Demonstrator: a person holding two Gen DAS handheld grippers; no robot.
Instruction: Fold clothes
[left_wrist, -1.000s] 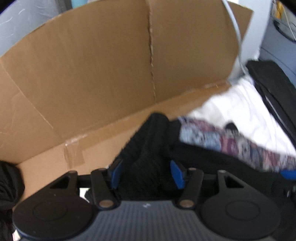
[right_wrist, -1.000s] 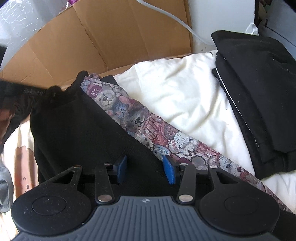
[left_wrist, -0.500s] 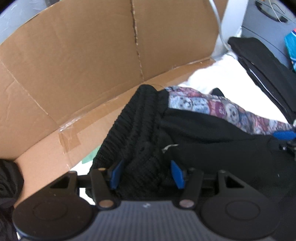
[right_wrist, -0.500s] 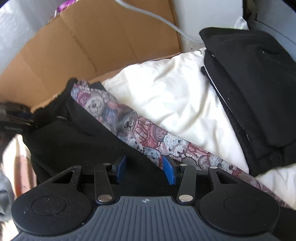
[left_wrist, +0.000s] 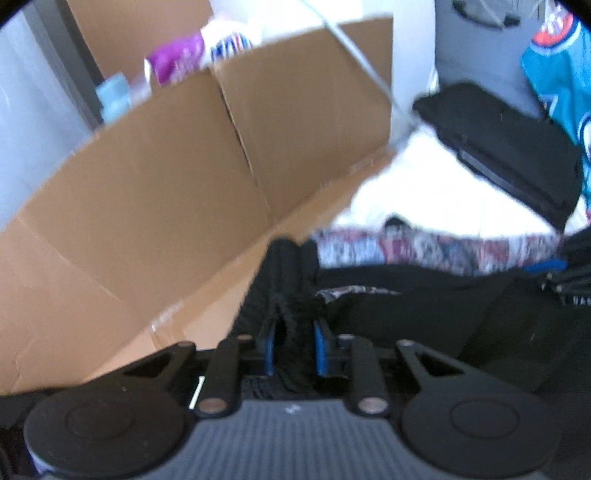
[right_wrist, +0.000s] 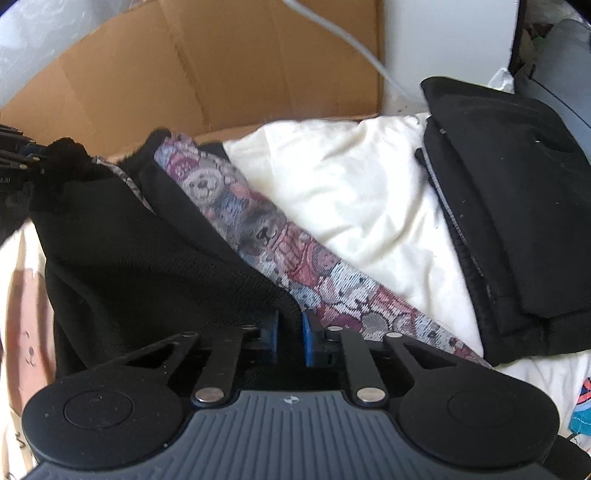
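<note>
A black knit garment (right_wrist: 140, 258) with a teddy-bear patterned lining (right_wrist: 273, 240) lies over white bedding (right_wrist: 351, 192). My left gripper (left_wrist: 294, 345) is shut on its black ribbed edge (left_wrist: 284, 280). My right gripper (right_wrist: 290, 334) is shut on another edge of the same black garment (left_wrist: 424, 310), next to the patterned strip (left_wrist: 424, 245). The left gripper shows at the far left of the right wrist view (right_wrist: 14, 155), and the right gripper at the right edge of the left wrist view (left_wrist: 565, 277).
A brown cardboard box wall (left_wrist: 184, 184) stands behind the garment, also in the right wrist view (right_wrist: 207, 74). A folded black garment (right_wrist: 509, 221) lies at the right on the bedding. A teal jersey (left_wrist: 561, 74) hangs at the far right.
Both grippers have closed from open onto the black garment's edges. The left wrist view has tilted up, showing more of the box top and room.
</note>
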